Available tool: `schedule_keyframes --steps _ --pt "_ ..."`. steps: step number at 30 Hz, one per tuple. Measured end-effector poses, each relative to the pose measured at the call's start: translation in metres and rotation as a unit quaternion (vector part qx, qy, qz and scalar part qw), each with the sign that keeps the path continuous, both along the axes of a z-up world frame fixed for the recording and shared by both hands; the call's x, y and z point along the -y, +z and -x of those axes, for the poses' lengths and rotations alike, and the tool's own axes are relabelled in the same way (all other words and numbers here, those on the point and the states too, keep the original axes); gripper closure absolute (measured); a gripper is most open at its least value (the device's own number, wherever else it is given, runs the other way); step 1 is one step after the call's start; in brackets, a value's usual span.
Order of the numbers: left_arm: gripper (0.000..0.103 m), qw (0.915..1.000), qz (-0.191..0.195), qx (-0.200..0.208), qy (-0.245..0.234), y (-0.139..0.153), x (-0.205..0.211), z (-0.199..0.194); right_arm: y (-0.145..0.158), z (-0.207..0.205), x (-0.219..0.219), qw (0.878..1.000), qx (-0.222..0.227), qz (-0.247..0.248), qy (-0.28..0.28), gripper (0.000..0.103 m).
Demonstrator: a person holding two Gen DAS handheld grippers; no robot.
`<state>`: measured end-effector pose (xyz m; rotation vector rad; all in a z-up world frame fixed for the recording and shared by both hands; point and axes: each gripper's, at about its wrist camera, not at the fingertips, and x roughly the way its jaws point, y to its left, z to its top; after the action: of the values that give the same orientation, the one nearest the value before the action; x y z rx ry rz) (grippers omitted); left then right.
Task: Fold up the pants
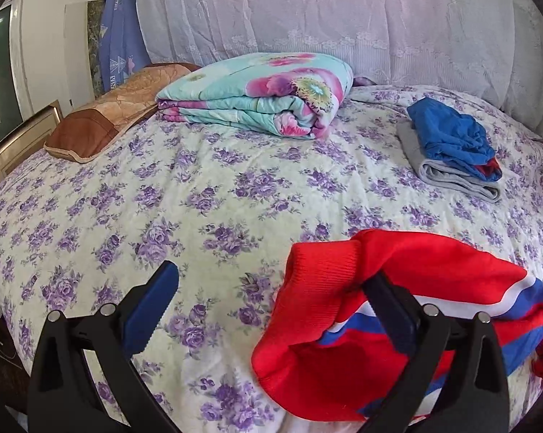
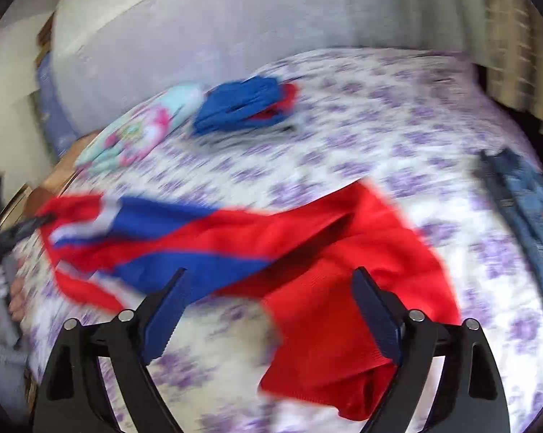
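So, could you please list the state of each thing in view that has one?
Left gripper: open, one finger tucked under the red cloth.
Right gripper: open, above the cloth.
Red pants: unfolded, rumpled on the bedspread.
Blue garment: loosely folded atop the folded grey garment.
Floral quilt: folded, near the pillow.
Jeans: at the bed's edge; fold unclear.

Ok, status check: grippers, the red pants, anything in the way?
Left gripper open, one finger under red pants cuff. Right gripper open over the other end. Pants unfolded on bed. Folded stack farther back, clear.
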<state>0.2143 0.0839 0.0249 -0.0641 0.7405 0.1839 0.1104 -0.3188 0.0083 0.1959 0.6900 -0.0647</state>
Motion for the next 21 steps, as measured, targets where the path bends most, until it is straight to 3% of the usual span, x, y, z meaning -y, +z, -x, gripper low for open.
schedule_keyframes --steps 2,5,9,13,16,18,21 --pt "0.004 0.9998 -0.015 0.009 -0.008 0.001 0.004 0.009 0.012 0.006 0.029 0.999 0.015 -0.017 -0.029 0.008" --pt "0.004 0.9997 -0.018 0.004 -0.012 0.004 0.002 0.0 0.018 0.013 0.031 0.999 0.031 -0.009 -0.009 0.006" --pt "0.004 0.9994 -0.001 -0.03 -0.014 -0.002 -0.003 -0.056 0.014 0.011 0.021 0.999 0.029 -0.01 0.044 0.006" --pt "0.004 0.9964 -0.052 -0.066 -0.011 -0.023 0.008 -0.108 0.007 0.009 -0.003 0.997 0.011 -0.017 0.071 0.005" --pt "0.004 0.9936 -0.008 -0.107 -0.034 -0.026 0.004 -0.111 0.003 0.01 -0.012 0.997 0.002 -0.008 0.083 0.005" --pt "0.005 0.9917 0.035 -0.095 -0.08 -0.015 0.0 -0.095 -0.001 0.01 -0.011 0.997 0.0 -0.007 0.083 0.005" --pt "0.005 0.9928 0.03 -0.06 -0.1 0.01 -0.011 -0.068 -0.003 0.008 -0.01 0.996 0.0 -0.018 0.083 0.005"
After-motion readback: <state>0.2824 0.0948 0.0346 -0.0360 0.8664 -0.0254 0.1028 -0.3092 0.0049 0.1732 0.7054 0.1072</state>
